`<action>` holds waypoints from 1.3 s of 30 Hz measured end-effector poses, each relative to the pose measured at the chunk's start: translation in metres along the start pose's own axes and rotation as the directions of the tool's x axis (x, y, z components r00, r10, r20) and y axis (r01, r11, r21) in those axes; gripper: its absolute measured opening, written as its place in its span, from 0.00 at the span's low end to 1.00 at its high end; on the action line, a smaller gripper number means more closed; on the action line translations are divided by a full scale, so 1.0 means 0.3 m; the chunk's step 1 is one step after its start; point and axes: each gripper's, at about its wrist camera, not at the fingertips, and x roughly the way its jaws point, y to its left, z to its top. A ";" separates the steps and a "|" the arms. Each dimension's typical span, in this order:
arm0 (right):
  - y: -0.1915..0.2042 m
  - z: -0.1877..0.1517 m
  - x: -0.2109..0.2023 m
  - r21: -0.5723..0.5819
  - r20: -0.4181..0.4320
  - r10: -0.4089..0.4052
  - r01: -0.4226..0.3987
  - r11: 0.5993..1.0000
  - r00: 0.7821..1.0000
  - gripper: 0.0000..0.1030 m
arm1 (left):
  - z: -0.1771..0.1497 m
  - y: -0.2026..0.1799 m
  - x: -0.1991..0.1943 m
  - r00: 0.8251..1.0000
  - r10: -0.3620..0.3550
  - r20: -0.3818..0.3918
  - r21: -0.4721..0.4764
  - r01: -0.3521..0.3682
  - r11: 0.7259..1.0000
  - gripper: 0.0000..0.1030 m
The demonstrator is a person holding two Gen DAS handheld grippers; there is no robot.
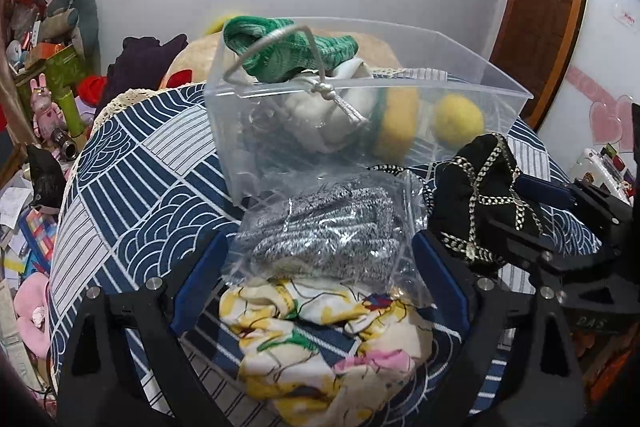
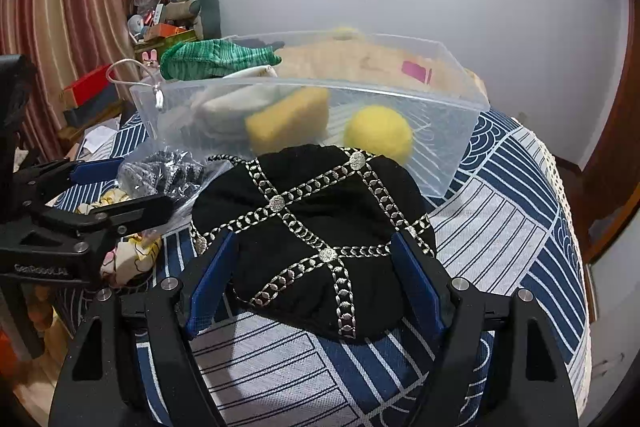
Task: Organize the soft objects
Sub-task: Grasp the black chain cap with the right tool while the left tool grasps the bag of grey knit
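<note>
Right wrist view: black cap (image 2: 316,239), soft cloth with silver chain-pattern bands crossing it, lies on the surface (image 2: 500,227) just at the near side of the clear bin (image 2: 440,99), at 12 o'clock from the right tool (image 2: 316,283). Right tool: fingers spread wide, one on either flank of the cap, holding nothing; whether the pads touch the cloth cannot be told. The cap's longer spread runs 9 to 3 o'clock, across the gap between the fingers. Judged the nearer tool for this item; a straight close should gather it.

Bin contents: green knit piece (image 2: 216,61) on top at the 10 o'clock corner, white drawstring pouch (image 2: 236,103), yellow sponge (image 2: 288,123), yellow ball (image 2: 378,135).

Left wrist view: bagged grey knit (image 1: 320,235) in clear plastic, at 12 o'clock from the left tool (image 1: 320,287); tool wide open, empty. Printed yellow cloth (image 1: 320,339) lies nearest, partly under the bag. Cap at 2 o'clock.

View differences: only the left wrist view shows the printed cloth whole; only the right wrist view shows the cap's full top and its standing against the bin.
</note>
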 end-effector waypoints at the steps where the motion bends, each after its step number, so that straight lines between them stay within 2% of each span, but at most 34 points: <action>1: -0.001 0.000 -0.001 -0.001 -0.001 0.000 0.000 1.000 1.000 0.74 | 0.002 -0.002 0.004 1.000 0.003 0.004 0.004 -0.003 1.000 0.91; 3: -0.003 -0.003 -0.005 -0.006 -0.003 0.001 -0.001 1.000 1.000 0.74 | 0.002 -0.004 0.003 1.000 0.002 0.019 0.004 -0.002 1.000 0.86; 5: -0.002 -0.006 -0.007 -0.003 -0.003 0.002 -0.002 1.000 1.000 0.74 | 0.000 -0.014 0.004 1.000 -0.006 0.024 0.010 0.006 1.000 0.74; 13: -0.043 -0.029 -0.036 0.029 0.007 -0.019 0.019 0.999 1.000 0.75 | -0.020 -0.018 -0.033 0.999 -0.024 0.048 0.028 0.022 0.999 0.53; 17: -0.048 -0.036 -0.043 0.033 0.010 -0.049 0.049 0.998 0.999 0.84 | -0.023 -0.013 -0.085 0.997 -0.036 0.072 0.020 0.035 0.999 0.49; 19: -0.061 -0.044 -0.045 0.053 0.007 -0.050 0.050 0.997 0.999 0.85 | -0.024 -0.013 -0.115 0.995 -0.042 0.087 0.021 0.040 0.999 0.49; 24: -0.116 -0.060 -0.037 0.133 -0.004 0.020 -0.020 0.991 1.000 0.84 | -0.020 -0.026 -0.189 0.989 -0.049 0.136 0.030 0.045 0.999 0.48; 26: -0.112 -0.065 -0.043 0.124 -0.002 0.004 -0.004 0.992 1.000 0.71 | -0.015 -0.031 -0.211 0.987 -0.053 0.153 0.032 0.049 0.998 0.48; 28: -0.107 -0.069 -0.047 0.113 -0.004 -0.016 0.016 0.993 1.000 0.62 | -0.006 -0.036 -0.234 0.984 -0.061 0.168 0.034 0.056 0.998 0.48; 29: -0.108 -0.072 -0.053 0.114 -0.001 -0.007 0.007 0.993 1.000 0.51 | -0.002 -0.040 -0.248 0.982 -0.064 0.178 0.036 0.059 0.998 0.48; 32: -0.113 -0.073 -0.063 0.121 -0.003 0.028 -0.027 0.992 1.000 0.29 | 0.011 -0.046 -0.275 0.978 -0.072 0.198 0.041 0.065 0.997 0.48; 34: -0.117 -0.076 -0.072 0.123 0.001 0.045 -0.044 0.991 0.999 0.24 | 0.020 -0.045 -0.293 0.975 -0.071 0.212 0.041 0.064 0.997 0.48; 39: -0.110 -0.072 -0.126 0.094 0.033 0.034 -0.037 0.995 0.999 0.20 | 0.053 -0.042 -0.346 0.963 -0.070 0.261 0.039 0.062 0.997 0.48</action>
